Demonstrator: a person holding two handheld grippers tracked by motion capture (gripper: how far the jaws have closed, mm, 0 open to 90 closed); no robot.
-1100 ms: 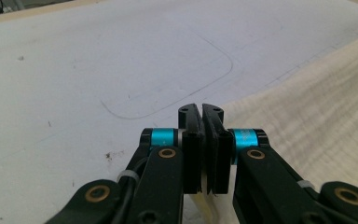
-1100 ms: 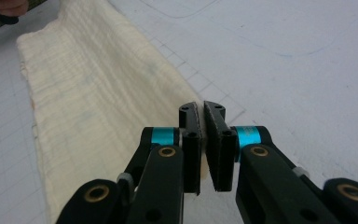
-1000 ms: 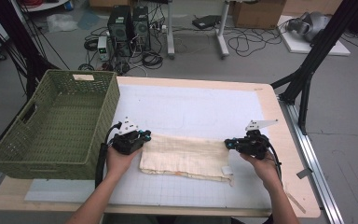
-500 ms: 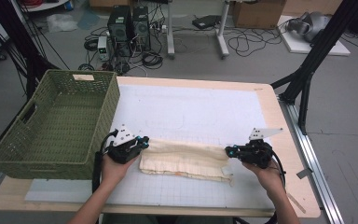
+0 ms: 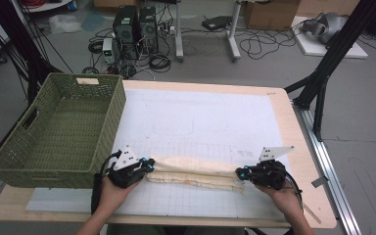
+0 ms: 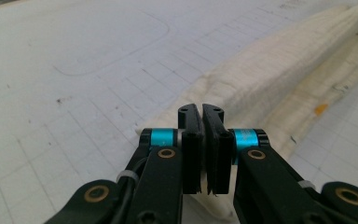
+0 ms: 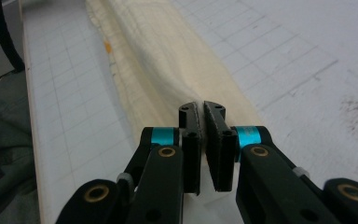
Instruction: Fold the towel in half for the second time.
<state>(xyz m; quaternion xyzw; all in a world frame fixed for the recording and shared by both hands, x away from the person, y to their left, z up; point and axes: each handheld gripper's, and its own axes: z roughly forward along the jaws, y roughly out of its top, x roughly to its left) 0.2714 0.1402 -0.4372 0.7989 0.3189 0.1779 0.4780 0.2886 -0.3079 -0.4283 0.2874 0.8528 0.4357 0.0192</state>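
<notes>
Claw, left (image 5: 151, 164): clenched on the left end of the cloth (image 5: 196, 175), jaws pressed together with a thin edge of fabric pinched between them, as the left gripper view shows (image 6: 203, 140).
Claw, right (image 5: 240, 172): clenched likewise on the right end of the cloth; fabric edge nipped between the pads in the right gripper view (image 7: 204, 140).
Cloth: cream, folded lengthwise into a long narrow band, lying on the gridded white mat (image 5: 200, 117) near the front edge of the surface (image 5: 303, 161). It stretches between the two claws, held at opposite ends, likely so the fold stays taut and straight. Small orange mark on one layer (image 6: 320, 109).
Basket (image 5: 58, 132): green, woven, open-topped, standing at the left edge of the surface, just beside the left claw; judged to be the place where the folded cloth goes.
Hands: one behind each claw, coming in from the near side.
</notes>
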